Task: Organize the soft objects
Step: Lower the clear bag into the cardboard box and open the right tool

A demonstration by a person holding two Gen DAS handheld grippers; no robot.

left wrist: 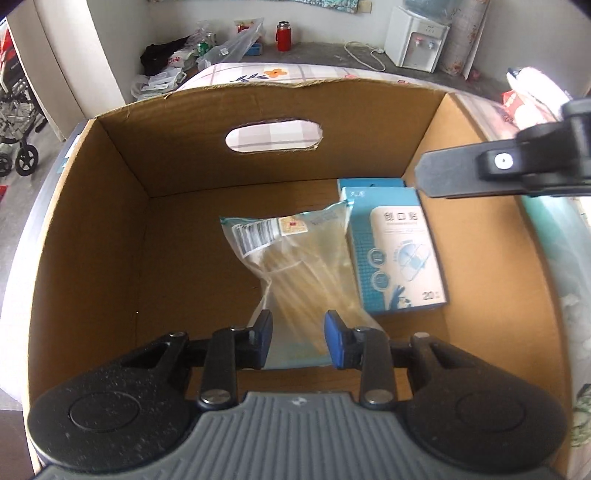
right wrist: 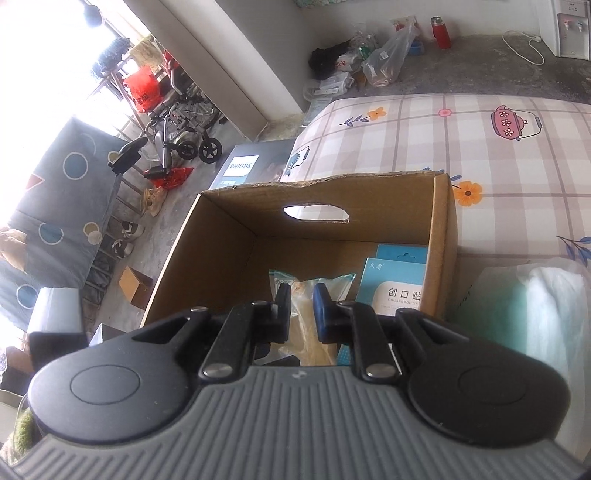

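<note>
An open cardboard box sits on a checked bedsheet. Inside lie a clear plastic bag of pale sticks and two blue plaster boxes. My left gripper is open inside the box, its fingers on either side of the bag's near end, not closed on it. My right gripper is open and empty, above the box's near edge; the bag and a blue box show beyond it. The right gripper also shows in the left wrist view, above the box's right wall.
A soft white-and-teal packet lies on the bedsheet right of the box. A Philips carton, a wheelchair, bags and a red flask are on the floor beyond.
</note>
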